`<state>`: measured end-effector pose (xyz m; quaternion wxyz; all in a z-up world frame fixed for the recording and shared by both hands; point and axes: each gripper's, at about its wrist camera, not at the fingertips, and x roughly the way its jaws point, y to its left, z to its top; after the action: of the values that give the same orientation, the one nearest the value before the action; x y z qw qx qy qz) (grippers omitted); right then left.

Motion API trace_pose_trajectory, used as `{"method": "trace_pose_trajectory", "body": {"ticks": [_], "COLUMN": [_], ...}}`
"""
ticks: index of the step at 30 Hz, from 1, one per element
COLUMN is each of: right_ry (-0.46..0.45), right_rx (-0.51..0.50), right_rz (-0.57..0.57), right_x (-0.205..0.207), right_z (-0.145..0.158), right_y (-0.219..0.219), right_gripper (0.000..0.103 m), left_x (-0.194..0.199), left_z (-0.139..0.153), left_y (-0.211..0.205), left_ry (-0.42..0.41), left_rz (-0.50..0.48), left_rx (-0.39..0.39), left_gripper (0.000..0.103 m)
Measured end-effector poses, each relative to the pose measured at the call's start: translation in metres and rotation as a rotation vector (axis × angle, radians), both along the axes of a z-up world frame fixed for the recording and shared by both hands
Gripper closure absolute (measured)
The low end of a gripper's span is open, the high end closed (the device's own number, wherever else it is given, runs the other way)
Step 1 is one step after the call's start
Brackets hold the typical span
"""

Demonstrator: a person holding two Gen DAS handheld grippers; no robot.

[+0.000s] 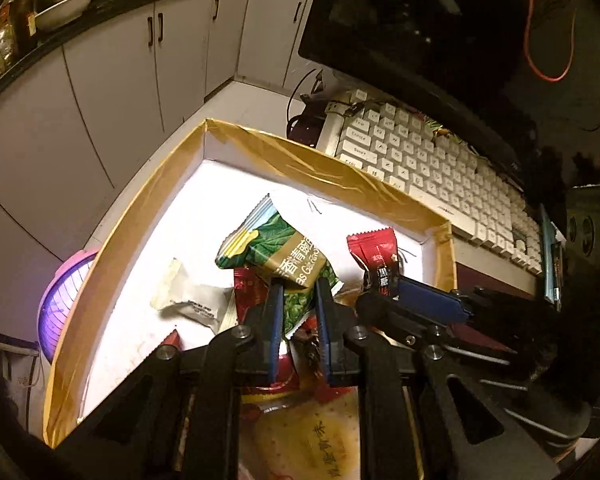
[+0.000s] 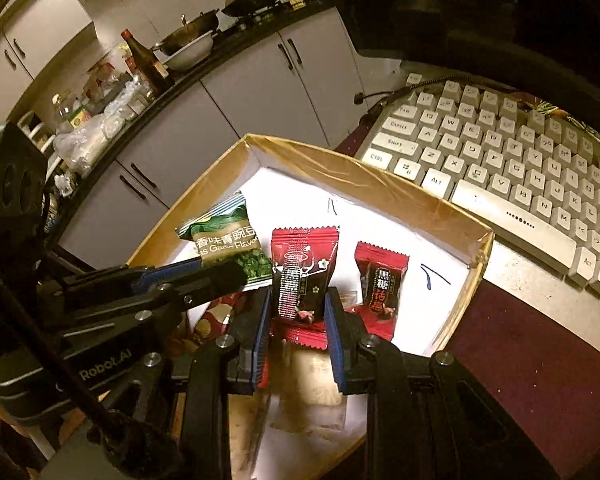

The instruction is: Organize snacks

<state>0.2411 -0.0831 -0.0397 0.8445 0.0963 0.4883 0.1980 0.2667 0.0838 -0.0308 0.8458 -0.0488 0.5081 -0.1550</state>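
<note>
Over the box point(image 2: 440, 204), the left gripper point(image 1: 298, 284) clamps a green packet point(image 1: 284, 256) and the right gripper point(image 2: 298, 296) a red packet point(image 2: 302, 272); crowded together, either thin wrapper could snag or slip free.

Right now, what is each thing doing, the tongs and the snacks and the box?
left tongs: shut on the green pea packet, held up
right tongs: shut on the red candy packet, held upright
second red candy packet: loose in the box
white packet: lying flat
box: open, no lid
</note>
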Motion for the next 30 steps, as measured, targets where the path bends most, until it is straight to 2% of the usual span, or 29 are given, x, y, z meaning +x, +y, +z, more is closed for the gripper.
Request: {"method": "trace_pose_trajectory", "body": {"ticks": [3, 8, 10, 11, 14, 16, 18, 21, 24, 28, 30], "right_ry": [0.015, 0.016, 0.024, 0.035, 0.003, -0.038, -0.076, -0.068, -0.040, -0.077, -0.095], "right_rx": [0.010, 0.036, 0.071, 0.095, 0.144, 0.159, 0.167, 0.157, 0.155, 0.062, 0.048], "right_rz": [-0.010, -0.028, -0.035, -0.048, -0.066, -0.098, -0.125, -0.153, -0.144, -0.131, -0.118], "right_x": [0.002, 0.003, 0.001, -0.002, -0.023, -0.043, -0.069, -0.105, -0.130, -0.156, -0.163], "right_z": [-0.004, -0.005, -0.004, -0.002, 0.013, 0.022, 0.030, 0.028, 0.022, 0.025, 0.028], "right_y": [-0.002, -0.005, -0.008, -0.012, -0.023, -0.029, -0.036, -0.044, -0.047, -0.044, -0.042], "right_gripper": [0.078, 0.075, 0.070, 0.068, 0.060, 0.048, 0.044, 0.042, 0.042, 0.041, 0.040], "left_x": [0.008, 0.014, 0.014, 0.012, -0.013, -0.041, -0.072, -0.117, -0.145, -0.173, -0.183], "left_z": [-0.012, -0.016, -0.017, -0.016, 0.003, 0.017, 0.028, 0.032, 0.029, 0.027, 0.029], "left_y": [0.002, 0.010, 0.013, 0.013, 0.009, 0.006, 0.006, 0.009, 0.016, 0.017, 0.016], "left_ry": [0.055, 0.071, 0.100, 0.096, -0.024, -0.107, -0.184, -0.245, -0.237, -0.245, -0.261], "left_rz": [-0.004, 0.026, 0.029, 0.039, 0.056, 0.070, 0.119, 0.192, 0.243, 0.278, 0.296], "left_rx": [0.015, -0.025, -0.047, -0.045, 0.025, 0.078, 0.100, 0.135, 0.139, 0.179, 0.189], "left_gripper": [0.086, 0.086, 0.079, 0.071, 0.051, 0.038, 0.021, 0.020, 0.020, 0.020, 0.020]}}
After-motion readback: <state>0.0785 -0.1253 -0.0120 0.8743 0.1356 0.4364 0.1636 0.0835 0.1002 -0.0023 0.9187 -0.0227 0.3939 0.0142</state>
